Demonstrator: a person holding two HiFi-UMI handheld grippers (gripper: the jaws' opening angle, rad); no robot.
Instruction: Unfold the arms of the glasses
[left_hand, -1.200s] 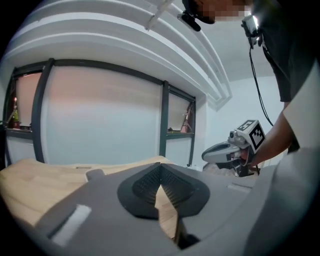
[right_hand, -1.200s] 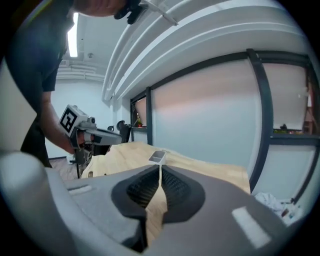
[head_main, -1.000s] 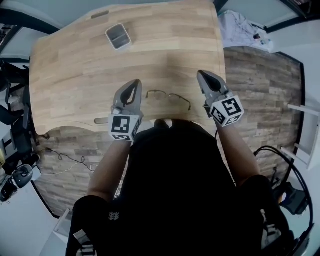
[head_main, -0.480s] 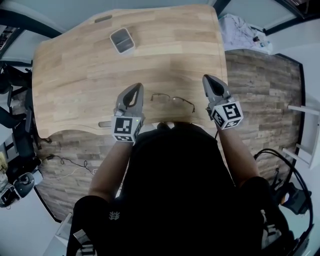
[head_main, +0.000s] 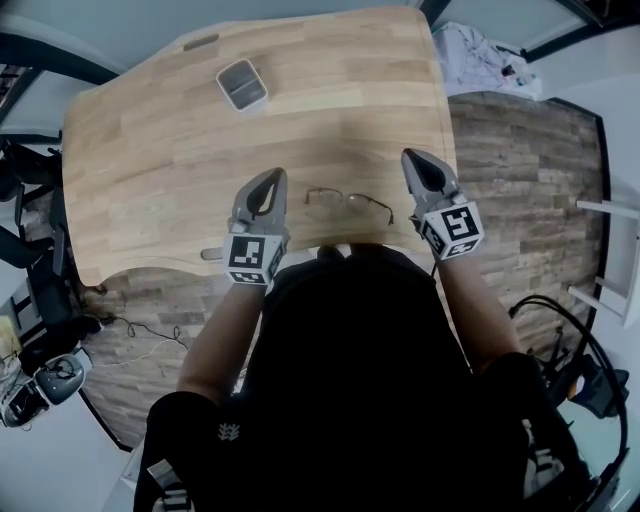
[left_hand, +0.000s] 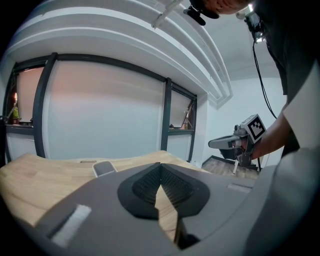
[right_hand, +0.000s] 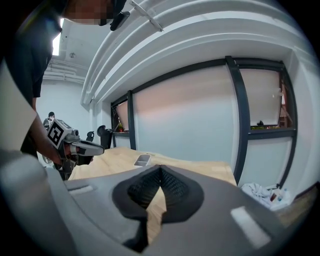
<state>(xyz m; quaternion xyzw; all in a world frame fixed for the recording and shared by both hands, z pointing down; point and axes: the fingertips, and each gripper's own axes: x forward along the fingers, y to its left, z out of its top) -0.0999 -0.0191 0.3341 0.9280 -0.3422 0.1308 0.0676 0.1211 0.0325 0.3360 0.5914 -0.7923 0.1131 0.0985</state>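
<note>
Thin wire-framed glasses (head_main: 347, 201) lie on the wooden table (head_main: 150, 140) near its front edge, between my two grippers. My left gripper (head_main: 270, 177) hovers to their left, shut with nothing in it, its pads meeting at the tip (left_hand: 160, 165). To the right of the glasses my right gripper (head_main: 412, 158) is also shut and empty (right_hand: 160, 169). Neither touches the glasses. Each gripper view shows the other gripper across the table, the right gripper (left_hand: 227, 143) and the left gripper (right_hand: 88, 147), but not the glasses.
A small grey rectangular tray (head_main: 241, 83) sits at the far left of the table, also seen as a tray (left_hand: 103, 168) in the left gripper view. White cloth (head_main: 482, 55) lies on the floor beyond the table's right edge. Cables and gear crowd the floor at left.
Both grippers and the glasses keep their places; only the head view has shifted slightly.
</note>
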